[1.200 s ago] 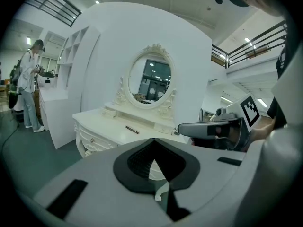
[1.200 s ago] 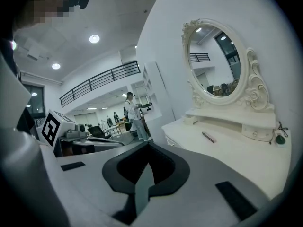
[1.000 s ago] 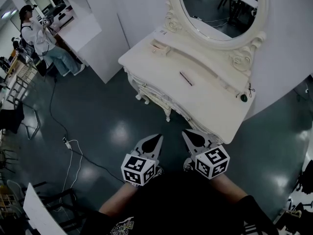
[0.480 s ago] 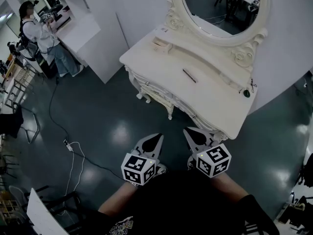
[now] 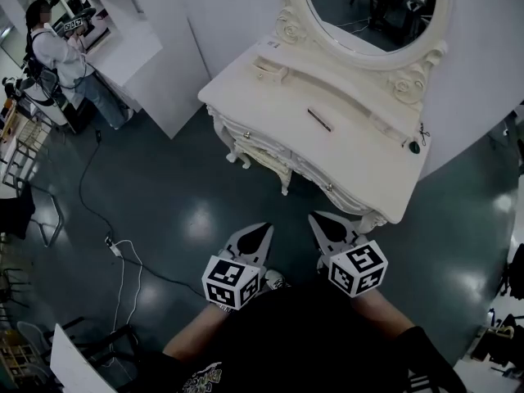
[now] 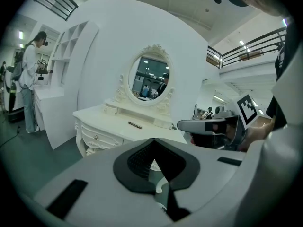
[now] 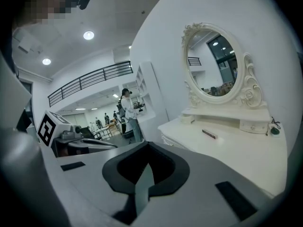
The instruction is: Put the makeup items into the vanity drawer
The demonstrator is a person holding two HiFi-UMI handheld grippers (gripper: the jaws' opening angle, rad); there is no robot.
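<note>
**Both hand-held grippers closed and empty in front of the vanity**

The left hand-held gripper (image 5: 264, 229) and the right hand-held gripper (image 5: 316, 219) are held side by side above the dark, shiny floor (image 5: 176, 178). Both point toward the white vanity (image 5: 360, 199). In the left gripper view the jaws of the left hand-held gripper (image 6: 154, 140) are together and nothing is between them. The right gripper view shows the same for the right hand-held gripper (image 7: 147, 144): its jaws are together and hold nothing.

A slim dark makeup item (image 5: 319, 119) lies flat near the middle of the vanity surface (image 5: 270, 105). It is well apart from both grippers. A small dark round item (image 5: 414, 147) sits near the far right corner of the surface, below the oval mirror (image 5: 372, 11). The drawer fronts (image 5: 250, 137) with their small knobs are closed.

In the background on the left, a person (image 5: 51, 51) stands at another white counter. A white cable (image 5: 123, 256) runs across the floor on the left side.
</note>
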